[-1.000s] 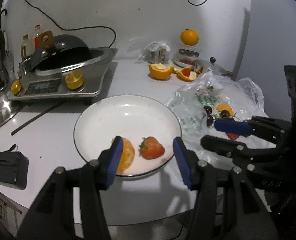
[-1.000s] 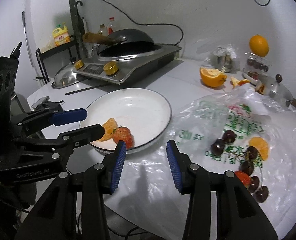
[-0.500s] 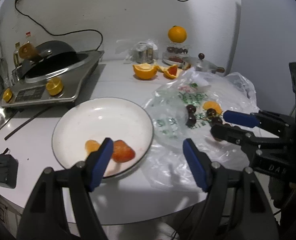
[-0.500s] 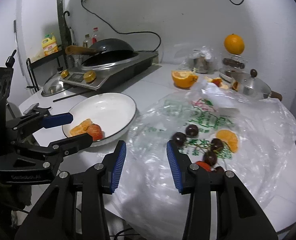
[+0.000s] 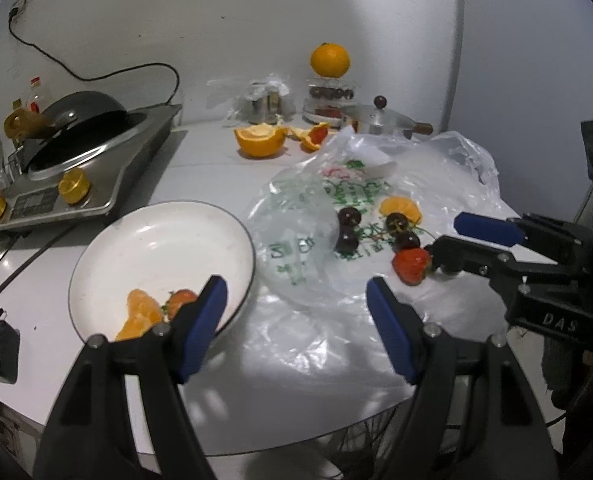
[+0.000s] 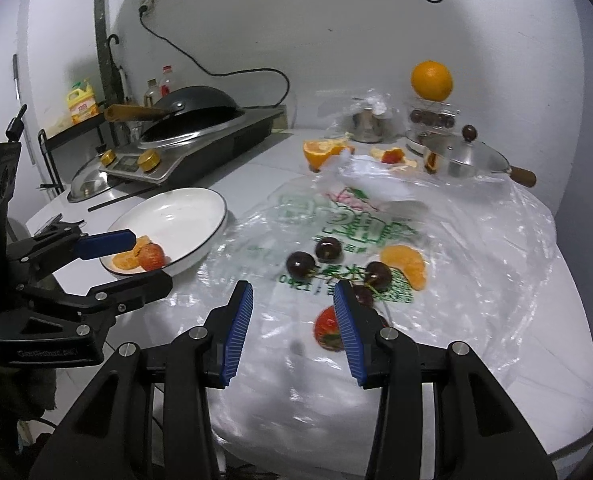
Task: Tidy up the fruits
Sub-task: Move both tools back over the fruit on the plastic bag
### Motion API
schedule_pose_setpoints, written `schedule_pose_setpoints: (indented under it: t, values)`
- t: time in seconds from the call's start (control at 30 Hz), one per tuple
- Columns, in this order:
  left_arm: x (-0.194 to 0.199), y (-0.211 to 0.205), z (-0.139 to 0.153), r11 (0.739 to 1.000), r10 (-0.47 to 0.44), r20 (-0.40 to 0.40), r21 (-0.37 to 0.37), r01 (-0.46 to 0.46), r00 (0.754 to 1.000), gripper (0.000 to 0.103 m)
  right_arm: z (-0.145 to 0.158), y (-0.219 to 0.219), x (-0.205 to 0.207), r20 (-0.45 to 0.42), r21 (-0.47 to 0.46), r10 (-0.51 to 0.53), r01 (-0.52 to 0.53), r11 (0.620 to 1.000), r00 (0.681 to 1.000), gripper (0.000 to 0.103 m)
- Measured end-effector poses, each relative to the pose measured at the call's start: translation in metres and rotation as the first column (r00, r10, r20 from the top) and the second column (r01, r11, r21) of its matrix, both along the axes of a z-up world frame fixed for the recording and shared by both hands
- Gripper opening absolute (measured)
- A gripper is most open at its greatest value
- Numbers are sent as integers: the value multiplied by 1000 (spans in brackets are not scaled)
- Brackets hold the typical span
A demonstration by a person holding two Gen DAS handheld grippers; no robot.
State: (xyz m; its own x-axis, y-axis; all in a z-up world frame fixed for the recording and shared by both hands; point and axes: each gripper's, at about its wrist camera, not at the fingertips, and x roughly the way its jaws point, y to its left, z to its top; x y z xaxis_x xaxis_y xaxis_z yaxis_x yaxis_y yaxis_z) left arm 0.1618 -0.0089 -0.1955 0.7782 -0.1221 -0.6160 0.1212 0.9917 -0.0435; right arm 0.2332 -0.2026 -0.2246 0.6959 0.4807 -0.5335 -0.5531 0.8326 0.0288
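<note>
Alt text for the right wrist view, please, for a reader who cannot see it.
The right gripper hangs with open, empty jaws over a clear crumpled plastic bag holding dark cherries, an orange segment and a red strawberry. To the left, the left gripper flanks a white round plate with fruit.

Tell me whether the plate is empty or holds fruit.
Holds fruit. The plate has an orange segment and a strawberry at its near edge; the rest is bare.

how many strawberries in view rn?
2 whole ones. One strawberry on the white plate beside the orange segments; one strawberry on the plastic bag, near the cherries. A red piece by the far peels might be another; too small to tell.
</note>
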Motion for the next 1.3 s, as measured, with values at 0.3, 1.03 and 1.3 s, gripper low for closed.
schedule_pose_setpoints:
  t: [0.3, 1.03, 1.3]
  values:
    - [10, -23, -2, 999, -34, -14, 15, 34, 999, 73, -7, -25, 8, -14, 14, -37, 37, 999, 999, 45]
    - [38, -72, -19, 993, -111, -80, 37, 115, 991, 73, -36, -59, 29, -74, 7, -56, 56, 998, 996, 44]
    - [46, -82, -24, 992, -115, -100, 49, 120, 988, 73, -50, -60, 36, -99, -37, -39, 36, 999, 994, 44]
